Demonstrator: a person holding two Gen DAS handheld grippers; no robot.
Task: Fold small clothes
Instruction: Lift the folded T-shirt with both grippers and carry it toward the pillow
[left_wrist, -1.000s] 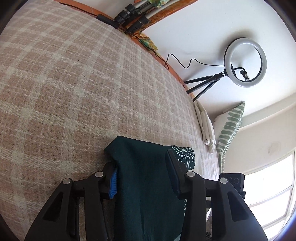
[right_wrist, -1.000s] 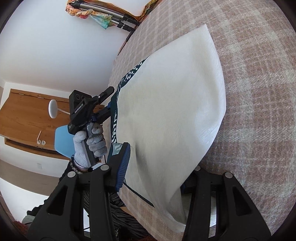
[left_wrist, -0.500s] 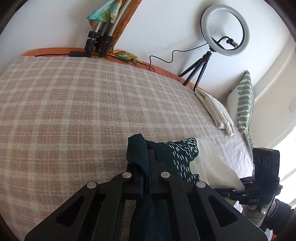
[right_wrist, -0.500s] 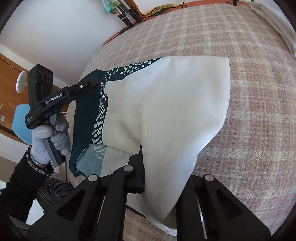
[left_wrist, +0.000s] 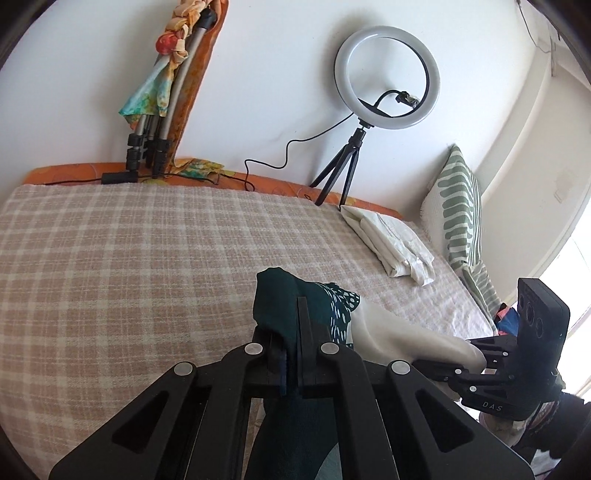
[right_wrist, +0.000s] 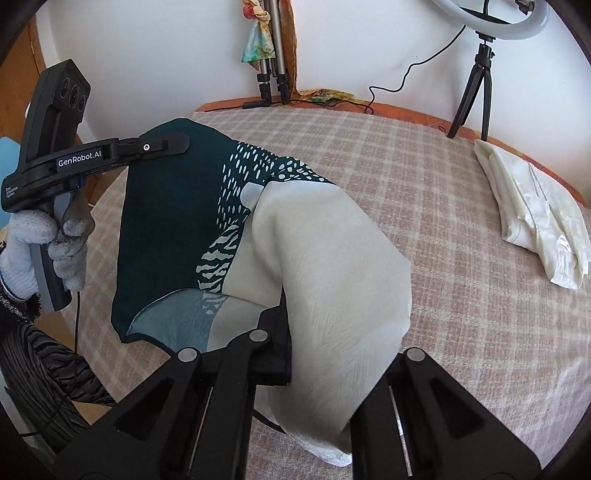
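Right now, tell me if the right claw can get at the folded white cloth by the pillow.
Probably not yet: the right claw is shut on the scarf, though the blanket toward the white cloth lies bare.

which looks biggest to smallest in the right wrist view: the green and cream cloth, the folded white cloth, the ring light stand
1. green and cream cloth, by far the largest, though it hangs close to the camera
2. folded white cloth
3. ring light stand, smallest, but farthest away, so its true size is unsure
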